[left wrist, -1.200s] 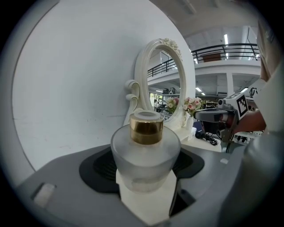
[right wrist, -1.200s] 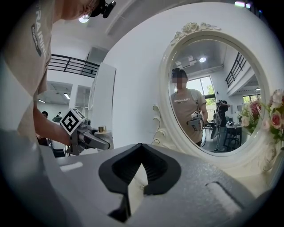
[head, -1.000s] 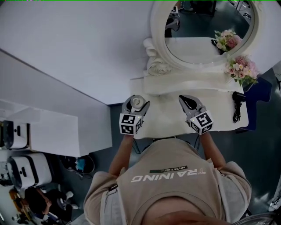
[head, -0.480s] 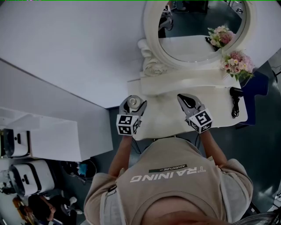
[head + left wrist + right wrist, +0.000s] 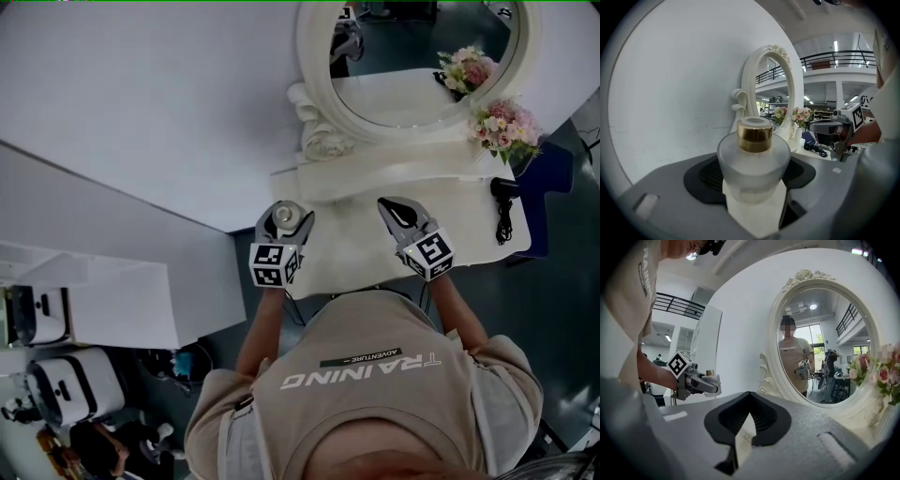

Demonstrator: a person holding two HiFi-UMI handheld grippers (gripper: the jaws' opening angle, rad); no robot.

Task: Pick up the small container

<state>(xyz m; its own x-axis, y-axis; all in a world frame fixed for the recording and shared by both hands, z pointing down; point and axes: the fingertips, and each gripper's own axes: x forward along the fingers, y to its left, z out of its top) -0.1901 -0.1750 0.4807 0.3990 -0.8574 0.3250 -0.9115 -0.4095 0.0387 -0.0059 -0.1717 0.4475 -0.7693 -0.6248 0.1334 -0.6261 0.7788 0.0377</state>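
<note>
Left gripper (image 5: 284,216) clamps the small container (image 5: 753,161) by its wide body — likely the steadiest hold — right gripper (image 5: 394,209) closed, empty.

- Small container (image 5: 753,159): its base is hidden behind the jaws of the left tool (image 5: 754,199). In the head view only its cap shows.
- Mirror (image 5: 403,56): its far part is cut off by the head view's top edge.
- Dark corded object (image 5: 504,202), at the table's (image 5: 366,248) right end: too small to identify.
- Flowers (image 5: 883,375): cut off by the right gripper view's right edge.
</note>
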